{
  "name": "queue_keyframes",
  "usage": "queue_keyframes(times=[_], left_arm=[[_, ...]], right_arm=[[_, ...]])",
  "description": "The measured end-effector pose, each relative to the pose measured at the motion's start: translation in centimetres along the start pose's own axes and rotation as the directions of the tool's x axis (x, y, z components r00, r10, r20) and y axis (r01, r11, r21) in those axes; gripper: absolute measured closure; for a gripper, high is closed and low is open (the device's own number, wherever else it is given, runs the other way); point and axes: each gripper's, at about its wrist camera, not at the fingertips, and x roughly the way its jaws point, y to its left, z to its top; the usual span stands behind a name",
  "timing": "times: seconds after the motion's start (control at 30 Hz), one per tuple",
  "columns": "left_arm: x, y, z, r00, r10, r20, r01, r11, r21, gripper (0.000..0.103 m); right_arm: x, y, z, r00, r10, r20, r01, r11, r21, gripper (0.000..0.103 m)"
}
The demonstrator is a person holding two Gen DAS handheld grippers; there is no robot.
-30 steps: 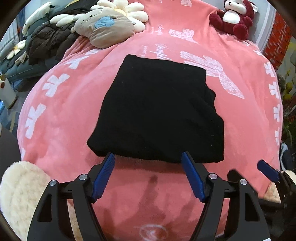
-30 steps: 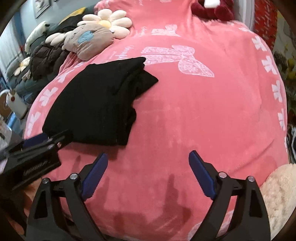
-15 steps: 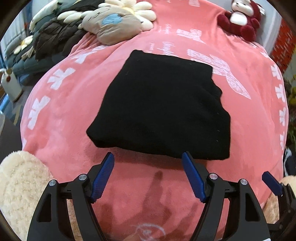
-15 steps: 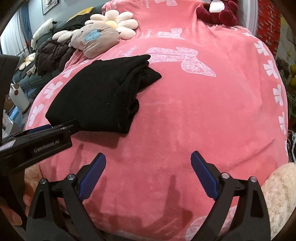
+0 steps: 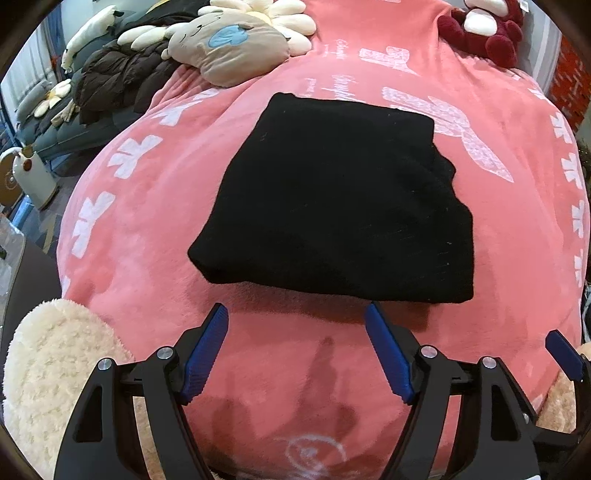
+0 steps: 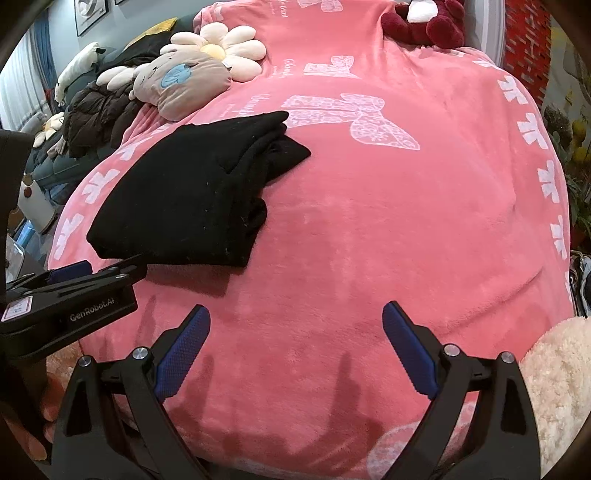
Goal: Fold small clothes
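Pinching the soft, limp black garment (image 5: 340, 199) calls for its thick near fold; your left gripper (image 5: 295, 325) is opening, your right gripper (image 6: 295, 325) gapes empty.

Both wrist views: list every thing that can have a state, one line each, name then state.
black garment: folded into a compact stack, lying flat on the blanket, untouched.
pink blanket: spread out over the bed.
left gripper: open, empty, just short of the garment's near edge.
right gripper: open, empty, over bare blanket beside the garment.
bear-face cushion: lying at the blanket's far edge.
red plush bear: sitting upright.
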Motion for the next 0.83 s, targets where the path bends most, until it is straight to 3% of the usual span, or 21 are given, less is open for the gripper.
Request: queue_keyframes(times=[0.47, 0.83], left_arm=[[-0.6, 0.5, -0.4, 1.0, -0.024, 0.019, 0.025, 1.0, -0.009, 0.024], [-0.8, -0.6, -0.5, 0.999, -0.032, 0.011, 0.031, 0.999, 0.043, 0.028]], right_arm=[[-0.2, 0.1, -0.1, 1.0, -0.002, -0.002, 0.002, 1.0, 0.002, 0.011], [-0.4, 0.4, -0.3, 1.0, -0.007, -0.001, 0.007, 1.0, 0.004, 0.011]])
